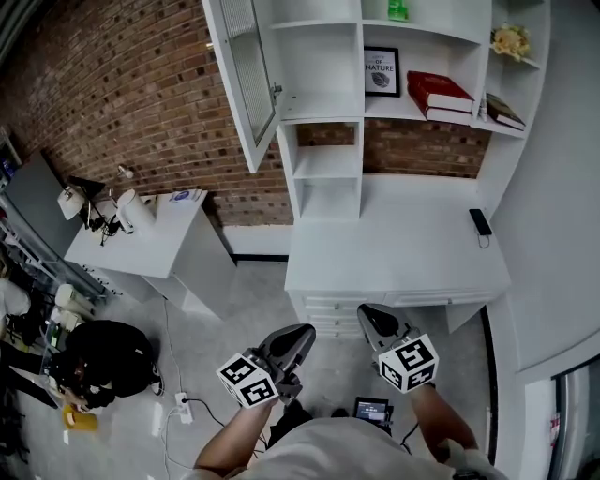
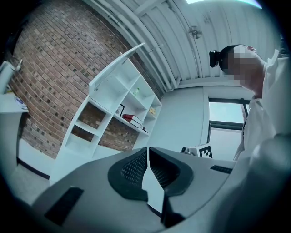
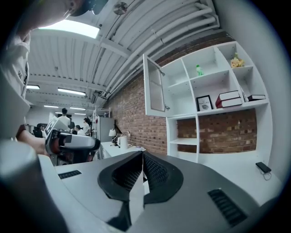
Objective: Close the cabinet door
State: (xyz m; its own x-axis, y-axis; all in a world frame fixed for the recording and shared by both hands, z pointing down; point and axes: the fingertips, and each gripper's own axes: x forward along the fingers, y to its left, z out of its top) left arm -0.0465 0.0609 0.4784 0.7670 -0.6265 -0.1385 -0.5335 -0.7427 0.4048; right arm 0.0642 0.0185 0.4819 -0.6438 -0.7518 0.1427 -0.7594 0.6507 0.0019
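The white cabinet door [image 1: 242, 75] with a ribbed glass panel stands swung open at the upper left of the white shelf unit [image 1: 328, 150]. It also shows as the cabinet door [image 2: 119, 63] in the left gripper view and the cabinet door [image 3: 154, 86] in the right gripper view. My left gripper [image 1: 302, 330] and right gripper [image 1: 367, 311] are held low in front of the desk, well short of the door. The left gripper [image 2: 148, 149] is shut with nothing in it. The right gripper [image 3: 142, 154] has its pads together and holds nothing.
A white desk [image 1: 394, 253] with drawers [image 1: 328, 309] sits under the shelves and carries a black handset [image 1: 480, 222]. Red books [image 1: 439, 94], a framed print [image 1: 382, 71] and a green bottle [image 1: 398, 9] fill the shelves. A side table [image 1: 141, 234] stands left; a person in black [image 1: 103, 361] crouches on the floor.
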